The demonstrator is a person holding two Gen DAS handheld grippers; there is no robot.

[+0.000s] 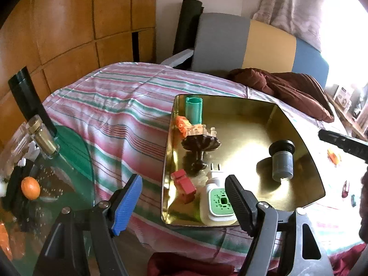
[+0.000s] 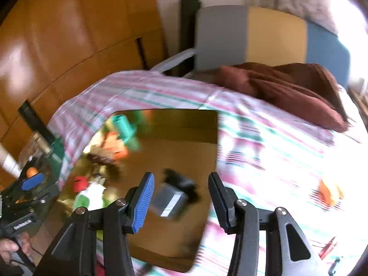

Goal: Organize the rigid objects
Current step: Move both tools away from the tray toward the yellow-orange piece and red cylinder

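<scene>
Both tongs, the left tongs point(image 1: 184, 197) and the right tongs point(image 2: 181, 197), are held released and empty. Six pieces are counted inside the gold tray point(image 1: 299, 197) on the bed point(image 1: 110, 124): one plug-in unit point(image 1: 216, 204), one red block point(image 1: 184, 184), one grey cylinder point(image 1: 281, 163), one brown stand point(image 1: 200, 142), one orange piece point(image 1: 182, 123), one teal tube point(image 1: 194, 110). At least four small pieces point(image 2: 329, 193) are left loose on the bedspread, so the task is judged partly done.

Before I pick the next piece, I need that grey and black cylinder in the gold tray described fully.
The grey cylinder with a black flanged cap looks like hard plastic or rubber. It lies tilted on its side on the bare floor of the gold tray, right of the other pieces, touching none. Neither gripper holds it. The right wrist view shows it blurred.
</scene>
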